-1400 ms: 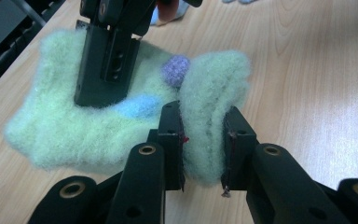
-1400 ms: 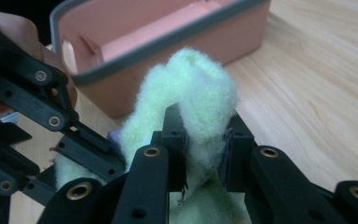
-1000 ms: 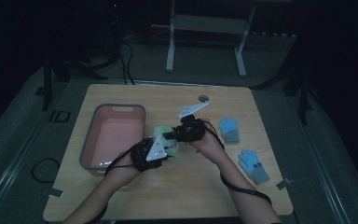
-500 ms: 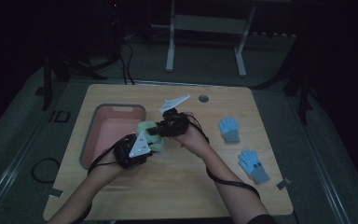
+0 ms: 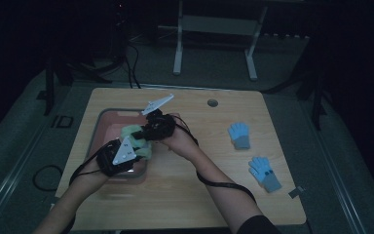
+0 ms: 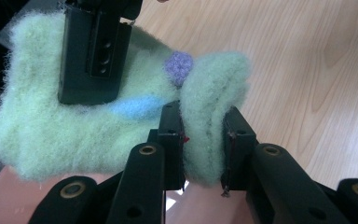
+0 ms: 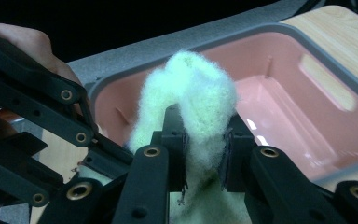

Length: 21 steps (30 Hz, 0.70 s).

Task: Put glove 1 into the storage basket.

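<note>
Both tongs held one fuzzy green glove [image 5: 137, 141] up in the air, over the right edge of the pink tray [image 5: 108, 126]. The left tongs [image 6: 204, 140] were pinching a fold of the glove between their two black jaws. The right tongs [image 7: 204, 142] were pinching another part of the same glove, with the fluffy wool puffing up above the jaws. In the left gripper view, the glove had a small purple bobble [image 6: 179, 66] and a light blue patch [image 6: 135, 105] on it, and the other tongs gripped it at the top left. In the right gripper view, the inside of the pink tray sat just behind the glove. The tray lay on the left part of the wooden table [image 5: 195, 195]. Two blue gloves [image 5: 239, 134] [image 5: 265, 172] lay flat on the right part of the table, well apart from the tray and the tongs.
</note>
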### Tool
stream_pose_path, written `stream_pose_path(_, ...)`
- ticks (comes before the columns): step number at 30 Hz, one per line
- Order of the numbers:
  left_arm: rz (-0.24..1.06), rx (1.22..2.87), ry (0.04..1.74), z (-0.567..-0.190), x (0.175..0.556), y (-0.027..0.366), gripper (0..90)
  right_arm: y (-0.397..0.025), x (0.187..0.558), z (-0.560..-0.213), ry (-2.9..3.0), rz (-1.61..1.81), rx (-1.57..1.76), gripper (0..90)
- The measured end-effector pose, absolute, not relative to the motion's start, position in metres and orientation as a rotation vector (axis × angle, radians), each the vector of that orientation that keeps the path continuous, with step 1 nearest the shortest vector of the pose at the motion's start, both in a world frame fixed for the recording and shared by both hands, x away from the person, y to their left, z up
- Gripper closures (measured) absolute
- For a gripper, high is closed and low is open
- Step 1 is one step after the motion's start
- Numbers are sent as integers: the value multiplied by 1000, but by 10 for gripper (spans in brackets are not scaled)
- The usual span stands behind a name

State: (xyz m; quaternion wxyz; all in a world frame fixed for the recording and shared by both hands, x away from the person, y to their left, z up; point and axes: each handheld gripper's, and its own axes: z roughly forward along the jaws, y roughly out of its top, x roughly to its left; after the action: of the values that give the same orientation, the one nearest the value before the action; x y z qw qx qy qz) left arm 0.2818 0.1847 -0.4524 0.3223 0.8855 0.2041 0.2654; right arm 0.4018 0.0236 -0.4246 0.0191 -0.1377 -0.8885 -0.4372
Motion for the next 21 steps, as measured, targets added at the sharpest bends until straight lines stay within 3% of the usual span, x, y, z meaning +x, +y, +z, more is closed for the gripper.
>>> stream_pose_path(10,664,2374,588,-473,289,209,742,58,405,-446,-2749,-1320,-422,755)
stream_pose_path(16,594,2470,593,-493,306,210,741,66,419,-475,-2750,-1241,-484,750)
stream_pose_path(21,502,2555,605,-495,320,205,735,65,427,-486,-2751,-1194,-542,685)
